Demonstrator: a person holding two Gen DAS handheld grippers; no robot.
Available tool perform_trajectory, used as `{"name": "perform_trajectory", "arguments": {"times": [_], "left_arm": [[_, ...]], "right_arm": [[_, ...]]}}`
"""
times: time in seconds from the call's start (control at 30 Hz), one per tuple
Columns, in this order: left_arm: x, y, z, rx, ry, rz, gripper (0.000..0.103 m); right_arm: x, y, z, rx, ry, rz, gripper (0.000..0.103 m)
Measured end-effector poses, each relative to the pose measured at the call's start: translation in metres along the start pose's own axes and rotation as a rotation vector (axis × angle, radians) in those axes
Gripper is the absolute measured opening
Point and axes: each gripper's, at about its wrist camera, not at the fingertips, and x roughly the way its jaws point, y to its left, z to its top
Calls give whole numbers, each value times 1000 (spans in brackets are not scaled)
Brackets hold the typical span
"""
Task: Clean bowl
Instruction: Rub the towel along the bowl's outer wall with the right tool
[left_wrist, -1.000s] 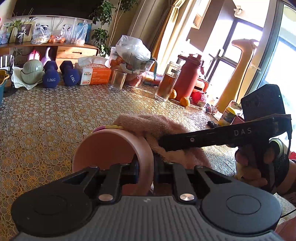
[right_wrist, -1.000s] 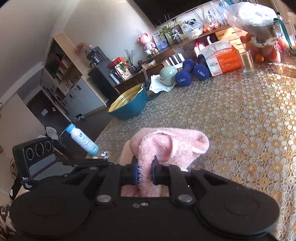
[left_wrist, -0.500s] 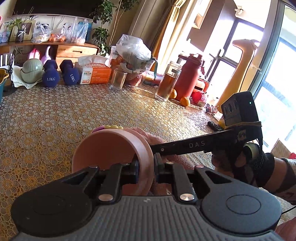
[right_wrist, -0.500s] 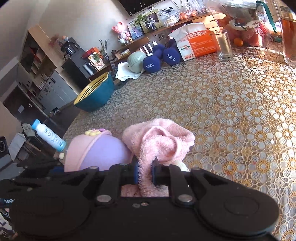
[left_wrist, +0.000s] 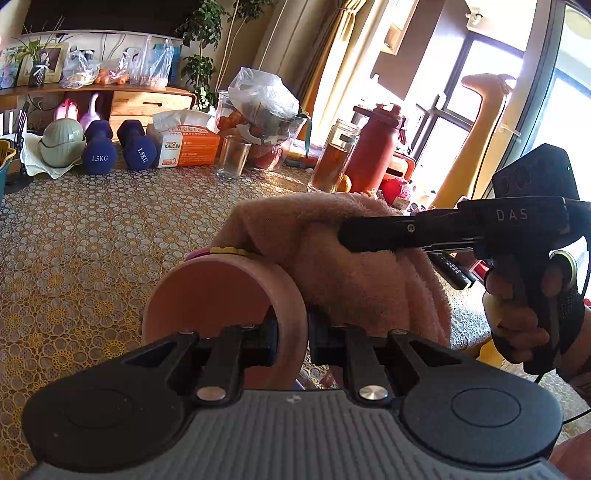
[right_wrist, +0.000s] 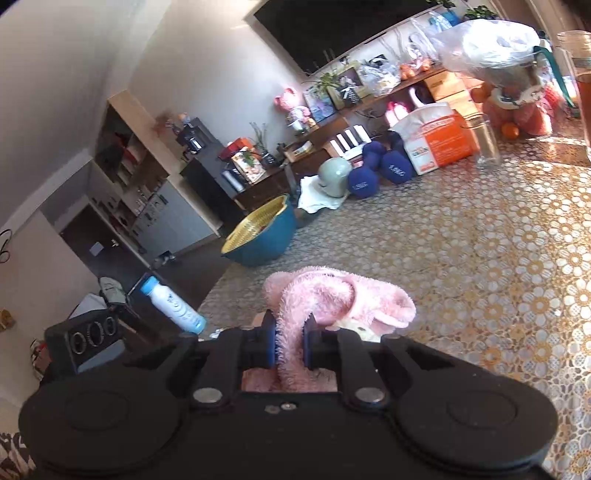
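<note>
A pink bowl (left_wrist: 225, 299) is tipped on its side above the table, its opening facing the left wrist camera. My left gripper (left_wrist: 291, 332) is shut on its rim, one finger inside and one outside. A fluffy pink towel (left_wrist: 343, 258) drapes over the bowl's right outer side. My right gripper (right_wrist: 289, 345) is shut on the pink towel (right_wrist: 332, 299); from the left wrist camera its black fingers (left_wrist: 399, 230) reach in from the right, held by a gloved hand (left_wrist: 524, 295). The bowl is hidden in the right wrist view.
A lace-patterned tablecloth (left_wrist: 92, 229) covers the table. At the back stand blue dumbbells (left_wrist: 118, 149), a tissue box (left_wrist: 186, 146), a drinking glass (left_wrist: 231, 157), a tea jar (left_wrist: 334, 158) and a red bottle (left_wrist: 373, 151). A teal bowl (right_wrist: 260, 232) sits at the far left edge.
My right gripper has lifted the towel from low beside the bowl up over the bowl's right side. The bowl stays clamped in my left gripper.
</note>
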Motion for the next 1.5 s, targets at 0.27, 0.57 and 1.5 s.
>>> {"name": "perform_trajectory", "arguments": {"times": [0.27, 0.57, 1.5], "left_arm": [[0, 0, 2, 2, -3, 13, 15], [-1, 1, 1, -7, -10, 5, 15], [1, -8, 0, 28, 9, 27, 15]], "right_arm": [[29, 7, -3, -23, 42, 1, 12], [49, -19, 1, -7, 75, -133, 12], [21, 53, -1, -242, 43, -42, 12]]}}
